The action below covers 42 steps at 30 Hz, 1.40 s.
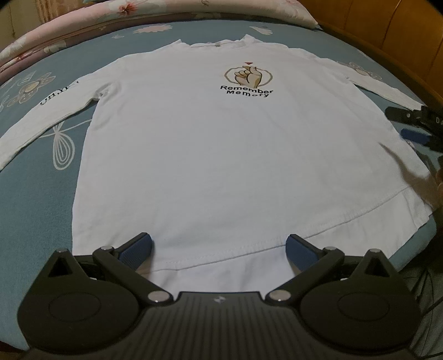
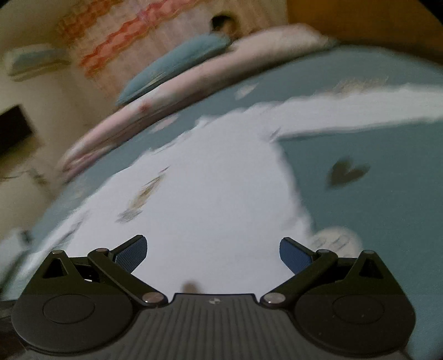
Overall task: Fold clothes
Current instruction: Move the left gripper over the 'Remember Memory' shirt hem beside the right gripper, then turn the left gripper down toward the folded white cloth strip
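Observation:
A white long-sleeved shirt (image 1: 210, 144) with a hand print and "Remember Memory" on the chest lies flat, face up, on the blue bedsheet (image 1: 36, 193), both sleeves spread out. My left gripper (image 1: 218, 249) is open and empty just above the hem. My right gripper (image 2: 213, 253) is open and empty over the shirt (image 2: 210, 199) near its right side; that view is blurred by motion. The right gripper also shows at the right edge of the left wrist view (image 1: 415, 124).
A pink floral quilt (image 1: 116, 16) lies along the far side of the bed. A wooden headboard (image 1: 393, 30) stands at the right. The right wrist view shows a blue pillow (image 2: 177, 61) and the right sleeve (image 2: 360, 110).

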{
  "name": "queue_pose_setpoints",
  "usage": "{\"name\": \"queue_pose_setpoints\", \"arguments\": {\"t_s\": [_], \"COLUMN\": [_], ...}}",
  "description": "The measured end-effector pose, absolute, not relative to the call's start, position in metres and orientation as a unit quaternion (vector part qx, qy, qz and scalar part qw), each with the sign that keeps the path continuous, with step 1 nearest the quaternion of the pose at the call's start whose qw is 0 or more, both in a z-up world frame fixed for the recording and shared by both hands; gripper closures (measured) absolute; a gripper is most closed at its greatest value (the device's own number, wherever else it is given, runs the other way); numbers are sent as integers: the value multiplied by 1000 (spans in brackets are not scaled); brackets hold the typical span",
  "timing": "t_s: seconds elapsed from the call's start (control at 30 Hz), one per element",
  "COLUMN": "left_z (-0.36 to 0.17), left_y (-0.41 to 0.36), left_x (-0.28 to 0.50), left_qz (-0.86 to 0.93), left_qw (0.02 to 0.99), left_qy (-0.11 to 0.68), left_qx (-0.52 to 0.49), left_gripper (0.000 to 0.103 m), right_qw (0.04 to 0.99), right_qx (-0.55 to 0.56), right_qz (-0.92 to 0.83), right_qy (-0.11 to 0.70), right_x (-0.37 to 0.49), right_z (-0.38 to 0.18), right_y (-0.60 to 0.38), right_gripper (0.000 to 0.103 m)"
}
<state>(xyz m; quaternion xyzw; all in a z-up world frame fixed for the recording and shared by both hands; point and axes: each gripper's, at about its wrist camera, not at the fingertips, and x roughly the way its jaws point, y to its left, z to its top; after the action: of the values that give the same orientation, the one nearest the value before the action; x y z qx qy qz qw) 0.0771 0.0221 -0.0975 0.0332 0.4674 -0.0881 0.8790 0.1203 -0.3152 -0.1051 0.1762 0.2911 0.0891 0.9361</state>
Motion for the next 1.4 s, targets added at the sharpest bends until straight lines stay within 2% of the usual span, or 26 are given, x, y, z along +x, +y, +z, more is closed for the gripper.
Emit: {"name": "queue_pose_setpoints", "arguments": {"t_s": [0.2, 0.37, 0.5, 0.93, 1.1, 1.23, 1.4], "left_z": [-97, -98, -99, -98, -80, -31, 47], "left_y": [22, 23, 23, 23, 36, 71, 143], "left_x": [78, 76, 75, 73, 87, 99, 105], "left_qz": [-93, -92, -93, -93, -87, -62, -15], "left_qw": [876, 881, 882, 884, 878, 901, 936], "left_qy": [471, 463, 461, 457, 471, 429, 348], "left_qx": [37, 37, 37, 36, 8, -6, -40], "left_gripper": [1, 1, 1, 1, 1, 1, 1], "right_qw": [925, 946, 938, 935, 921, 884, 867], "right_qx": [197, 48, -32, -20, 46, 189, 239], "right_qz": [164, 147, 124, 131, 174, 261, 267], "right_qy": [282, 284, 321, 330, 346, 339, 347], "right_x": [108, 76, 61, 48, 48, 51, 69], "right_z": [-100, -101, -114, -122, -105, -104, -109], "right_y": [-301, -252, -234, -246, -261, -284, -275], "right_gripper": [0, 0, 0, 0, 0, 0, 0]}}
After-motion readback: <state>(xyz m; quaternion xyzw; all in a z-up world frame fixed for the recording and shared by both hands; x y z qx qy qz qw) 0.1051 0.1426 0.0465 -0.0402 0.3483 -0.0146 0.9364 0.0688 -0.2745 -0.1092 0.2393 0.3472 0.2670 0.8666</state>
